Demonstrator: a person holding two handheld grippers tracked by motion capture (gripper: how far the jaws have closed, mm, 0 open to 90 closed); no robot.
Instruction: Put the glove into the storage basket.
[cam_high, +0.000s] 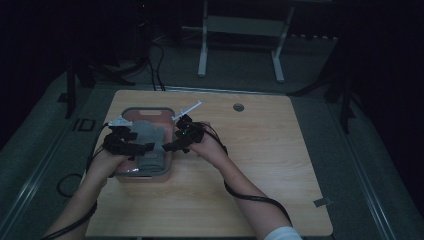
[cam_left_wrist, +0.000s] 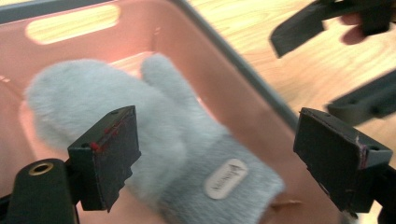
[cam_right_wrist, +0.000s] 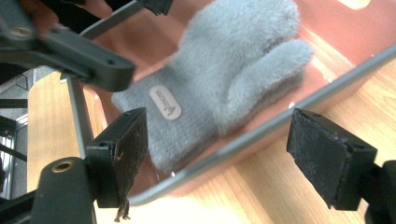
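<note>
- since the grey mitten (cam_left_wrist: 154, 154) lies in the pink bin (cam_high: 167, 170), its length runs from lower right to upper left of the left gripper view.
- the left gripper (cam_left_wrist: 219, 154), jaws spread and empty, looks nearer; the right gripper (cam_right_wrist: 219, 154) is spread too.

High overhead view; both tongs cameras close on one mitten (cam_left_wrist: 159, 140).

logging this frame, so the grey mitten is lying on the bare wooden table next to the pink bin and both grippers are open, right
Not quite. The grey mitten lies inside the pink bin, not on the table, as the left gripper view shows. Both the left gripper and right gripper are open.
</note>
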